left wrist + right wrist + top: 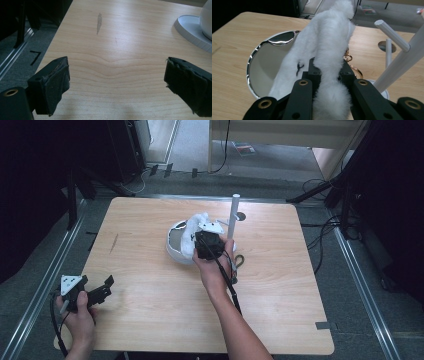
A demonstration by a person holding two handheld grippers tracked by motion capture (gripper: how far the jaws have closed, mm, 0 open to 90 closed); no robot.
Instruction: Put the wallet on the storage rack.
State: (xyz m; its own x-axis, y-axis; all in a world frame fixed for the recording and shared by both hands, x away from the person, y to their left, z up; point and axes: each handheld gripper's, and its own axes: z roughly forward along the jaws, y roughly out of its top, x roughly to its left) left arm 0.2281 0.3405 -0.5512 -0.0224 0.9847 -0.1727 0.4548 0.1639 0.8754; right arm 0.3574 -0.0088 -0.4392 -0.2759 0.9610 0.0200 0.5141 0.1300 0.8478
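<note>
Right claw is clamped on a white furry pouch w/ gold keyring, held mid-table just above the round mirror, left of the white peg stand. Pouch looks light, soft, squashy, so grip the bunched middle; fur may slip. Left claw gapes wide w/ nothing in it, near left corner of the table.

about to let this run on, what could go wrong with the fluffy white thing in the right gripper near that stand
The right gripper pinches only a narrow fold of the fluffy white toy, so it might slip loose.
The toy's gold ring dangles close to the white peg stand and could snag or tip it.
The hanging fur could drag on the white bowl below.
</note>
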